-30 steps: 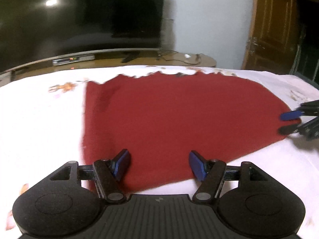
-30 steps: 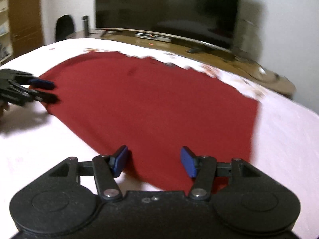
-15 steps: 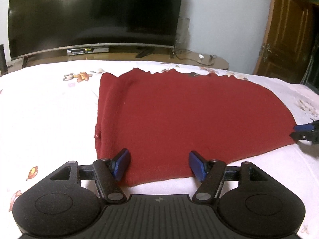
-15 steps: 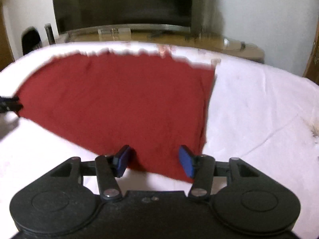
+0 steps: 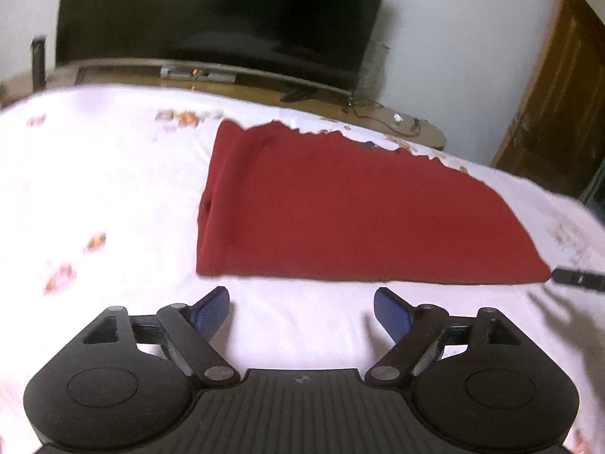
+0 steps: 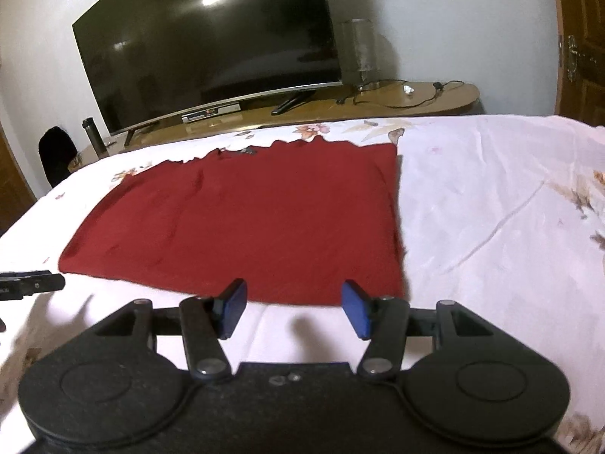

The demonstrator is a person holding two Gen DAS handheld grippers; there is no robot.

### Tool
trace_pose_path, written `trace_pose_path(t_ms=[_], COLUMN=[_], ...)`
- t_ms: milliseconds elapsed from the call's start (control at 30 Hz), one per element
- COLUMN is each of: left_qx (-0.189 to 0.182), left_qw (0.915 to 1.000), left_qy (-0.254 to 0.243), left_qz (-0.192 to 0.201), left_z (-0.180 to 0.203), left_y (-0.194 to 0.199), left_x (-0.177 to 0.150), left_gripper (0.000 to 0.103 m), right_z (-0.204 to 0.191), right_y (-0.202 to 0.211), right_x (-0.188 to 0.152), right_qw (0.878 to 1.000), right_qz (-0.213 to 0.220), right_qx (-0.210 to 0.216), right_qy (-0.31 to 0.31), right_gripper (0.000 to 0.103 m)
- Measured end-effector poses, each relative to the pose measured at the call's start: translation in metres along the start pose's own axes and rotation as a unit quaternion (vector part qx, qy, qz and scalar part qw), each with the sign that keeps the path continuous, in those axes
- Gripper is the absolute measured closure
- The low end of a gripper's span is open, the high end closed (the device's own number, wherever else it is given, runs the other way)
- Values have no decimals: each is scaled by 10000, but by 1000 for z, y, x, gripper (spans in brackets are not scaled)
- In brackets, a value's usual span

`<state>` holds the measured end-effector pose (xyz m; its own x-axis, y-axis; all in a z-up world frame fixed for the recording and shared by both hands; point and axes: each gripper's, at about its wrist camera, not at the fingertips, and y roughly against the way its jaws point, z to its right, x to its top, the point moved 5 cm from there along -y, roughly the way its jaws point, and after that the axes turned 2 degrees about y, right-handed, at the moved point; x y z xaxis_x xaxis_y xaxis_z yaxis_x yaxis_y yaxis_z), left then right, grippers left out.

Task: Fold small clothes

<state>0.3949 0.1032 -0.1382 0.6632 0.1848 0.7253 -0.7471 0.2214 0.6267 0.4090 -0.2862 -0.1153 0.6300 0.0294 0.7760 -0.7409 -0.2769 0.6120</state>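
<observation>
On the floral bedsheet (image 5: 113,189), both claws are backing off the red cloth (image 5: 340,219), left claw (image 5: 301,312) widening empty and right claw (image 6: 294,308) half-wide and empty, releasing a finished fold.

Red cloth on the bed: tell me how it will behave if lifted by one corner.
The red cloth lies flat with soft creases along one side, so it is probably floppy and would drape rather than hold shape. It looks thin, so likely light. On the wrinkled white bedsheet it may drag the sheet slightly when pushed.
</observation>
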Motion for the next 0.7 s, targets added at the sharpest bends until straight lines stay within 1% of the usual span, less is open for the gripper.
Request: trace_pose_path(t_ms=[100,367,433,533,633,700], left_qx=[-106,-134,-178,-365,-611,-754], left_qw=[9995,9987,9972,9912,9788,9684], left_qy=[284,493,732,1268,1946,2364], left_qz=[-19,-29,-15,64,170,257], left_z=[-5,-3,-6,-17,-31,-39], left_y=[-1,-12,-14,-18,-23,-27], left_x=[-6,-9,-10,-8,-6,-5], left_gripper=[20,20,20,20,20,21], right_z=[-8,-16,-17,-16,-11,-7], right_y=[1,-1,-3,-6,-10,-13], right_x=[-3,0,1,2,4,5], right_qw=[10000,9999,9999,9999,9999,9998], right_qz=[21,97,98,114,122,124], right_qx=[6,50,60,31,-25,-29], right_qy=[-19,-77,-57,-61,-114,-158], right_gripper=[48,48,48,48,48,48])
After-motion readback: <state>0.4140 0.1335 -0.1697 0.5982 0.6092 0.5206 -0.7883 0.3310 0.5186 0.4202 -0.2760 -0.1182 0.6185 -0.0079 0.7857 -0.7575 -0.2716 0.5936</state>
